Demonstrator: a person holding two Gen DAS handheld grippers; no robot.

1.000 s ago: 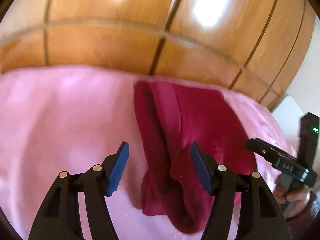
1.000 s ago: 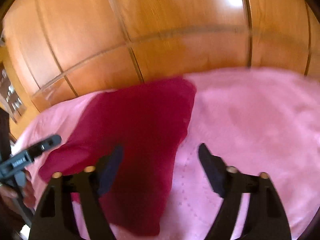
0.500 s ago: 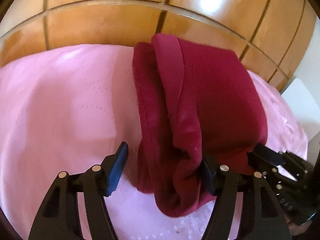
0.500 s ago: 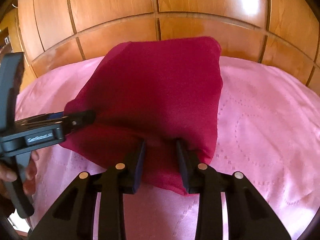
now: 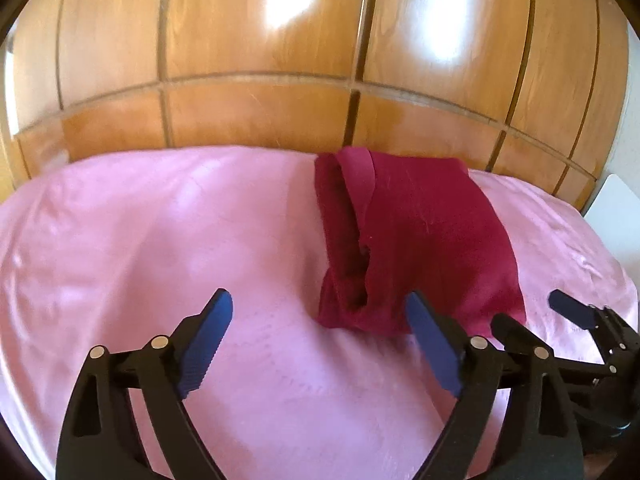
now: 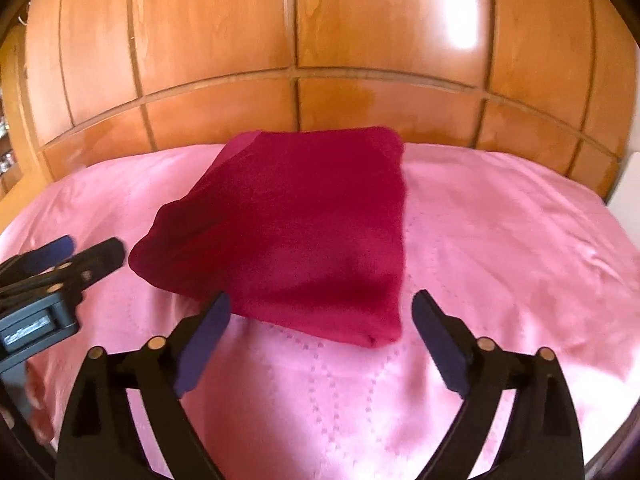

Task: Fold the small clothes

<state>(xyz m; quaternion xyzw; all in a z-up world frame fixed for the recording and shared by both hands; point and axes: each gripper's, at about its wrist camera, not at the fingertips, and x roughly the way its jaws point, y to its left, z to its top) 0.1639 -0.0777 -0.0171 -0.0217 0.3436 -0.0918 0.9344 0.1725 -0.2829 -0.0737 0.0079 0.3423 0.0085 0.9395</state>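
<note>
Both wrist views look low and forward along the bed (image 5: 160,240), toward the wooden wall panels (image 5: 260,112). The left view sees the folded red garment (image 5: 420,240) from its left side, the right view (image 6: 300,232) from nearer its right; both share it.

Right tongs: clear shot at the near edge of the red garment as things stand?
Probably yes. The right tongs are open and empty, with the folded red garment straight ahead on the pink bedspread. Nothing lies between them; the left tongs sit off to its side.
</note>
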